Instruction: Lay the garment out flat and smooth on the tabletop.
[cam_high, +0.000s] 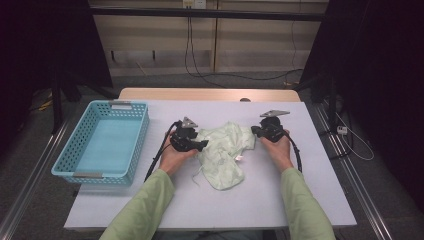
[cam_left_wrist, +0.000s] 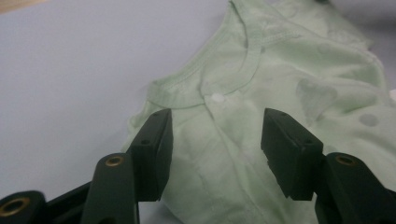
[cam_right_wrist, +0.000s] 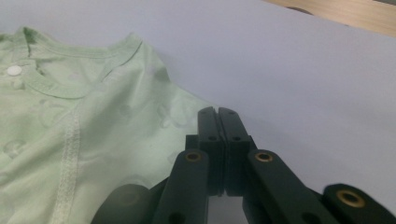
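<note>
On the counter (cam_high: 280, 200), the left hand-held gripper (cam_left_wrist: 217, 140) is hovering spread over a green shirt (cam_high: 222, 152) — the right hand-held gripper (cam_right_wrist: 217, 122) is sitting pressed together at its edge.

The garment (cam_high: 223, 152) lies on the bench (cam_high: 280, 200), near its middle. The basket (cam_high: 102, 142) stands well to the left of the garment, at the bench's left edge. The left gripper (cam_high: 200, 145) sits at the garment's left side, the right gripper (cam_high: 256, 131) at its upper right edge.
</note>
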